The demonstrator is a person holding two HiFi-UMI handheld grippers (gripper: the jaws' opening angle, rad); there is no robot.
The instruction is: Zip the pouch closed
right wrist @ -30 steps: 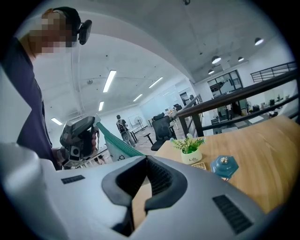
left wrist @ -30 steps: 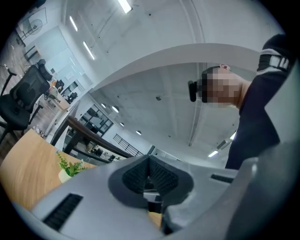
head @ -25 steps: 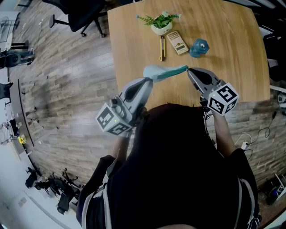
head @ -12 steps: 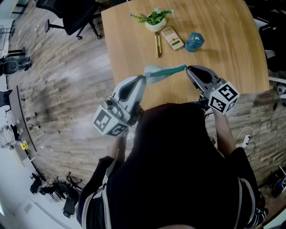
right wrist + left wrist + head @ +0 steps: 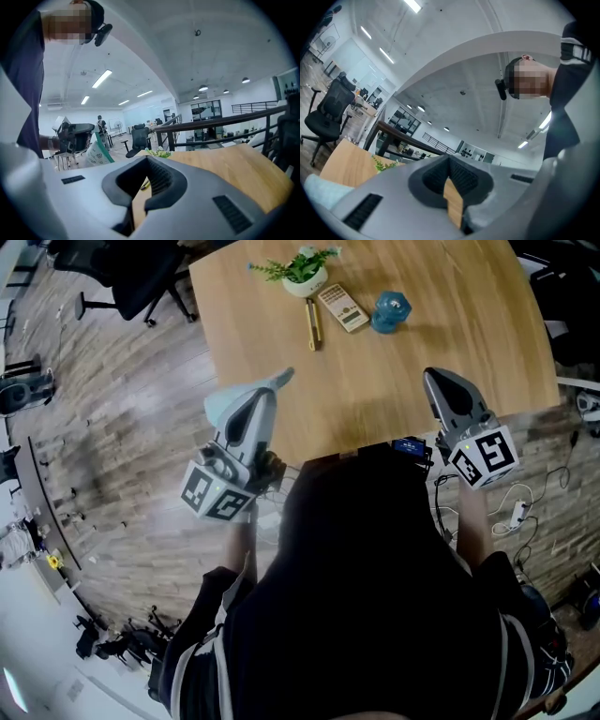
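My left gripper [image 5: 278,382] has its fingers pinched shut on the pale pouch [image 5: 97,151] with the teal edge. The pouch is held up in the air above the near left part of the wooden worktop [image 5: 375,381]. My right gripper [image 5: 431,376] is well apart, over the near right part — fingers closed together, nothing between them, only bare wood showing through the slit.

Pale pouch [image 5: 97,152] with a teal edge is hanging pinched in my left claw [image 5: 270,390], lifted off the bench [image 5: 422,324] above its near left side. It is drooping slack below the claw tip; whether its zip is fully closed cannot be made out.
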